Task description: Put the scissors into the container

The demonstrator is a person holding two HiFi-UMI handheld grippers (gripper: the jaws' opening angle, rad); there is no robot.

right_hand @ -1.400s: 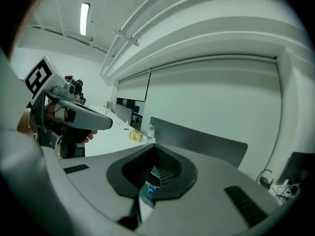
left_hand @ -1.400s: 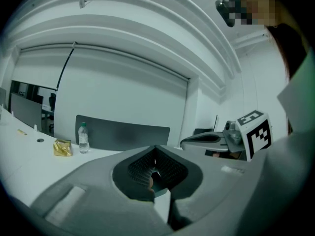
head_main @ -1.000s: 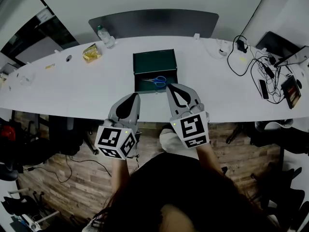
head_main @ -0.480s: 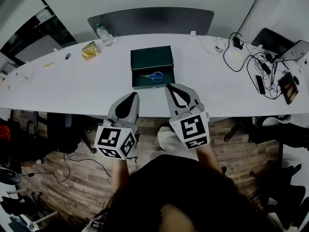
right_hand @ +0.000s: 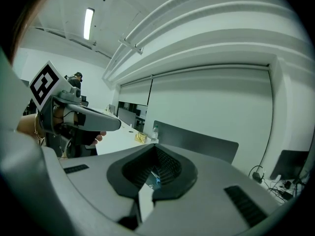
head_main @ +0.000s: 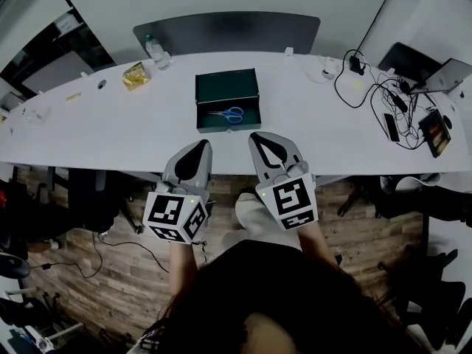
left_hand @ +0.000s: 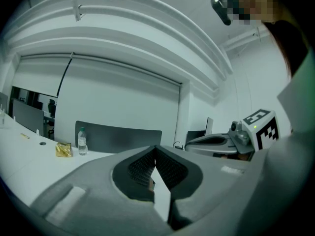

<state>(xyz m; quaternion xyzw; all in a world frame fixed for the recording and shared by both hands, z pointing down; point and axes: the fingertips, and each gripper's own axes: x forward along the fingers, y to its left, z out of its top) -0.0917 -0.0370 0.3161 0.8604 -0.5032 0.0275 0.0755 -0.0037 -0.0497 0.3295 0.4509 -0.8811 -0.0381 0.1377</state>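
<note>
Head view: scissors point(head_main: 228, 113), blue-handled, lie flat inside the green container point(head_main: 226, 85), upper centre of frame, on the white table point(head_main: 110, 131); task looks done. Left gripper point(head_main: 199, 146) and right gripper point(head_main: 265, 137) sit at lower centre, off the near table edge, well apart from the container, both empty. Left gripper view: left gripper point(left_hand: 155, 148) has its jaws pressed together, nothing between them. Right gripper view: right gripper point(right_hand: 156, 147) likewise closed on nothing. Judgement: scissors light and stiff, blades slick; best pinched at the pivot or across the plastic loops, not on the blade tips.
</note>
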